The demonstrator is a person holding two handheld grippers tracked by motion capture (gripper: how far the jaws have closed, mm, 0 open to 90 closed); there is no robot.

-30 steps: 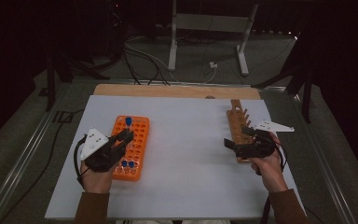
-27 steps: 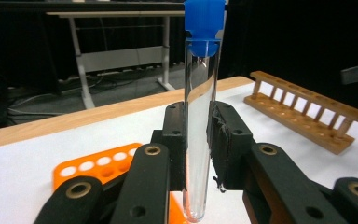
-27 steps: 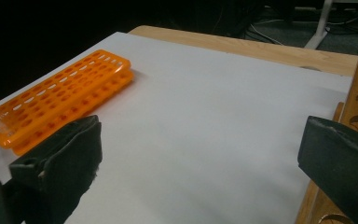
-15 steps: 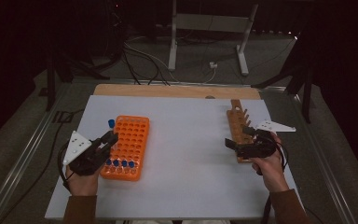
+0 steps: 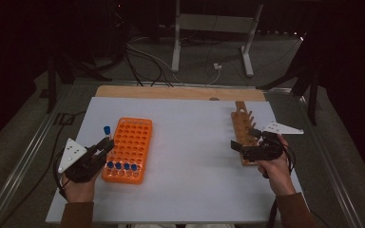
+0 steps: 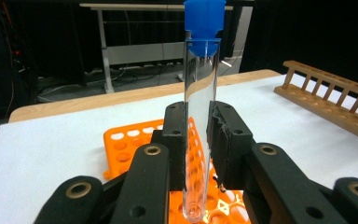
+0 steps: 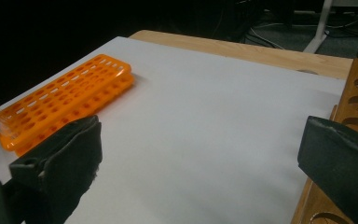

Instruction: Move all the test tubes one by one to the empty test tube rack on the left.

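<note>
Left tool grips clear, blue-capped glass tube upright.

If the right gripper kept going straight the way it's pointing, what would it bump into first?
Probably nothing soon: the right gripper, jaws open, points across bare white table. Far ahead lies the orange rack, perhaps slightly off its line; depth is hard to judge.

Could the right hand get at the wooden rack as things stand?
Probably yes. The right gripper is open and empty, right beside the wooden rack, with nothing between them. The left gripper is busy holding a tube by the orange rack.
</note>
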